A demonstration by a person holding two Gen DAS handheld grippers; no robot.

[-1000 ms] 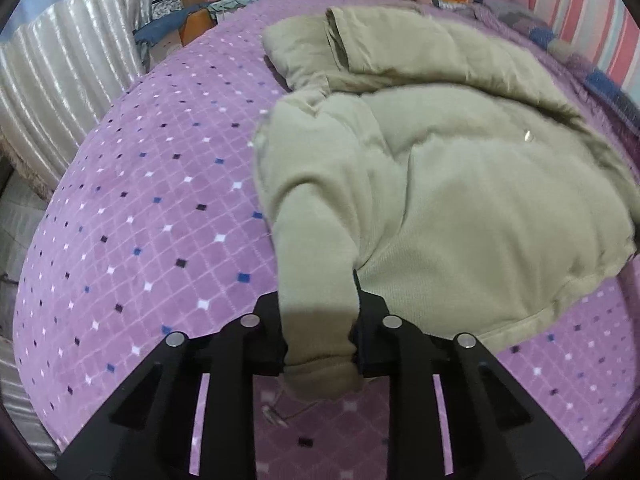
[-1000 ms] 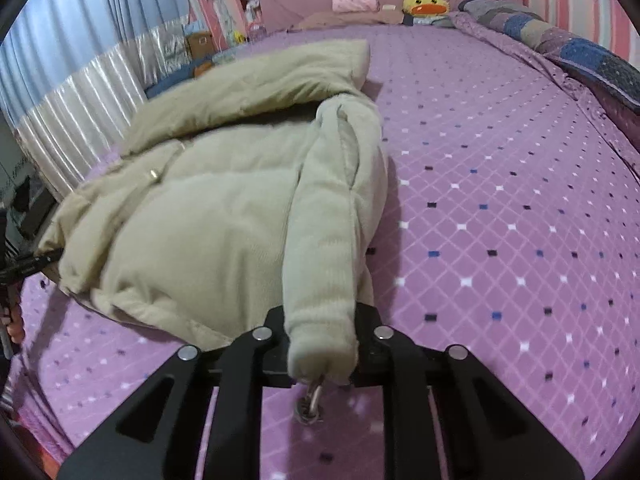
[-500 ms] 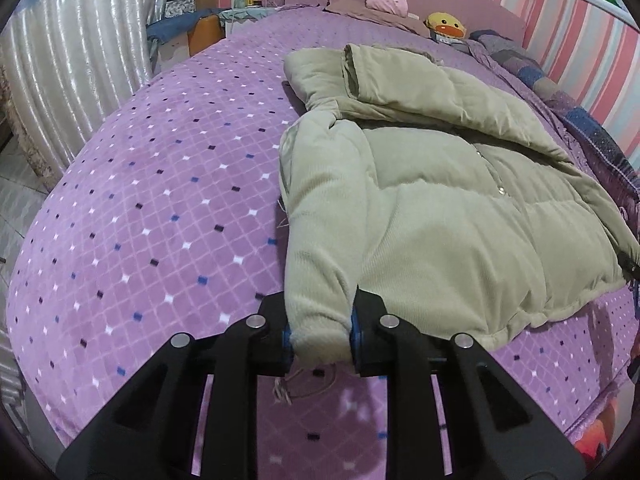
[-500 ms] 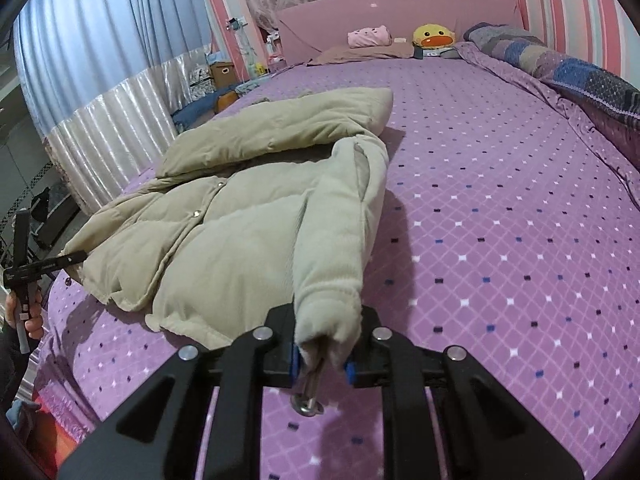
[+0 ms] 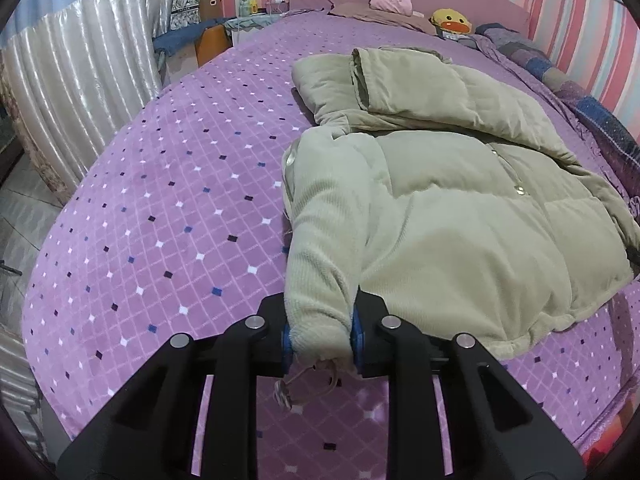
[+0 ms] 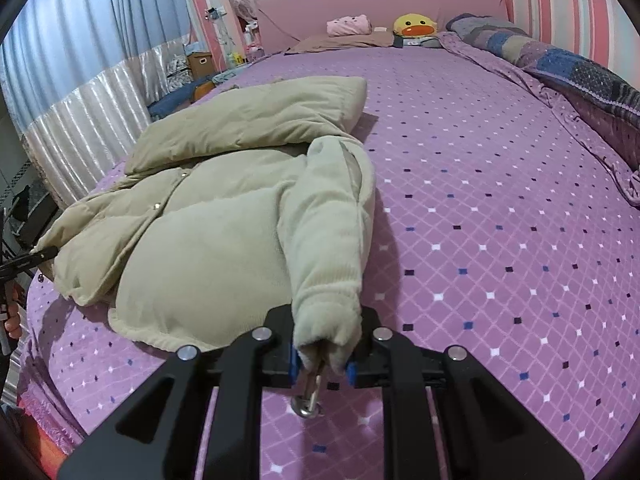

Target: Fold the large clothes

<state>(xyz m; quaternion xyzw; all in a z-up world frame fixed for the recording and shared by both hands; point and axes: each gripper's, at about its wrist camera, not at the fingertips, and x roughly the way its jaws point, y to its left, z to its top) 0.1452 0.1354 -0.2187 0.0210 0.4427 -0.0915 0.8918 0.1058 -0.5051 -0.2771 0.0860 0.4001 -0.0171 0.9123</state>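
Note:
A beige puffy jacket (image 5: 460, 216) lies front up on the purple bed (image 5: 168, 216), hood toward the headboard. My left gripper (image 5: 320, 340) is shut on the cuff of one sleeve (image 5: 324, 256), lifted off the bed, with a cord loop dangling below. In the right wrist view the same jacket (image 6: 208, 232) spreads to the left, and my right gripper (image 6: 322, 354) is shut on the other sleeve's cuff (image 6: 326, 320); a metal toggle hangs under it. The left gripper's tip (image 6: 38, 258) shows at that frame's left edge.
A pink pillow (image 6: 348, 26) and yellow duck toy (image 6: 414, 28) sit by the pink headboard. A patchwork quilt (image 6: 560, 68) runs along the bed's right side. Silver curtains (image 5: 80, 92) and boxes (image 5: 210, 2) stand beyond the left edge. A person's hand (image 6: 12, 316) shows at left.
Both grippers have drawn back and up with their cuffs, so each sleeve is pulled straighter and more of the room shows above the bed.

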